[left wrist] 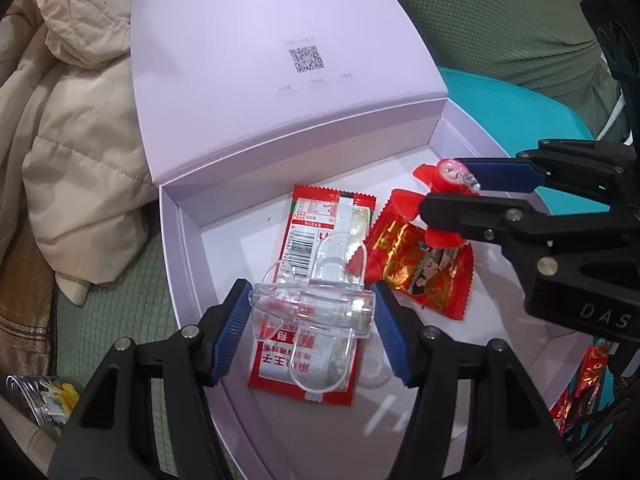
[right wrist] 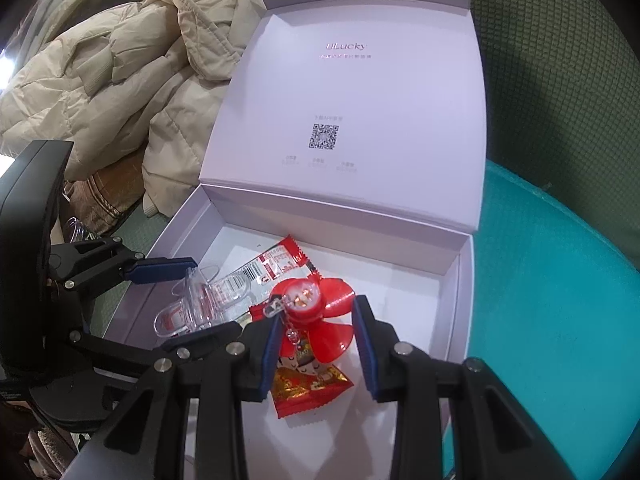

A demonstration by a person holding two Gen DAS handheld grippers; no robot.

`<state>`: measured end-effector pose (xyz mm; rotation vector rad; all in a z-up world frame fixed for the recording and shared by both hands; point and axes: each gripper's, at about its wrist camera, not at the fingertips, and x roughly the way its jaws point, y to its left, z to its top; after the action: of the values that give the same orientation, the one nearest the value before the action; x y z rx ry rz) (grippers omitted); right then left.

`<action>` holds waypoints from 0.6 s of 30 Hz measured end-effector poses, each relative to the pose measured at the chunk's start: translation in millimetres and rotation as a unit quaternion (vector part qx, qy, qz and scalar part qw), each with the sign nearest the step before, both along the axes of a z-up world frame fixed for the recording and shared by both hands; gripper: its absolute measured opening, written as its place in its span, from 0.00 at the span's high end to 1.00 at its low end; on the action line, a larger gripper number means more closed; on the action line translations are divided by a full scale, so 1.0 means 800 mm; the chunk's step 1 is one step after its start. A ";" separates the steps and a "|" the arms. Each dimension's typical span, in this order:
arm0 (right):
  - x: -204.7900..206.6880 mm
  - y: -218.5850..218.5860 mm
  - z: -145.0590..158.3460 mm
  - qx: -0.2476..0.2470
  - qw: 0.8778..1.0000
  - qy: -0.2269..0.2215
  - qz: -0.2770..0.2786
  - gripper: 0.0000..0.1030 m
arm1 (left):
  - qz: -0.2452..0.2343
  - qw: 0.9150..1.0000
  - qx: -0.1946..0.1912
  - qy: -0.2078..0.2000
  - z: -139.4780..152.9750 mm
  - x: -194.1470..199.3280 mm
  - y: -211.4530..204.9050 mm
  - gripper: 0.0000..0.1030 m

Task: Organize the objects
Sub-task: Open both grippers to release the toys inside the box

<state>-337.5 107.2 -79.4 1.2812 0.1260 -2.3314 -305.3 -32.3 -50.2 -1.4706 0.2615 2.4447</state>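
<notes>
An open pale lilac box (left wrist: pixel 188 240) (right wrist: pixel 464 304) holds a red-and-white snack packet (left wrist: pixel 320 216) (right wrist: pixel 276 264) and a red-and-gold candy packet (left wrist: pixel 420 276) (right wrist: pixel 308 388). My left gripper (left wrist: pixel 312 304) (right wrist: pixel 188 300) is shut on a clear plastic clip-like piece (left wrist: pixel 316 276) (right wrist: pixel 200 304), held just above the red-and-white packet. My right gripper (right wrist: pixel 318 316) (left wrist: pixel 460 188) is shut on a small red fan-shaped toy (right wrist: pixel 320 308) (left wrist: pixel 432 176) with a clear charm dangling from it, low over the candy packet inside the box.
The box lid (left wrist: pixel 280 60) stands upright at the back. A beige padded jacket (left wrist: pixel 72 140) (right wrist: pixel 120 80) lies to the left. A teal round surface (right wrist: pixel 560 320) lies right of the box. More red packets (left wrist: pixel 592 372) lie outside at the right. A clear jar (left wrist: pixel 36 400) stands lower left.
</notes>
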 end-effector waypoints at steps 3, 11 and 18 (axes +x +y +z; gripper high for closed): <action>0.002 0.000 0.000 0.007 1.000 -0.001 0.000 0.66 | 0.006 1.000 -0.004 0.008 0.004 0.003 -0.001 0.42; 0.012 -0.005 0.005 0.023 1.000 0.011 0.005 0.66 | 0.023 0.999 -0.006 0.024 0.019 0.014 -0.008 0.42; 0.019 -0.010 0.013 0.033 0.999 0.020 0.010 0.66 | 0.033 0.999 -0.008 0.032 0.031 0.023 -0.011 0.42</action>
<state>-322.2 98.9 -68.9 1.2604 0.2300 -2.3540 -286.7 -41.0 -25.2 -1.4302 0.2496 2.5506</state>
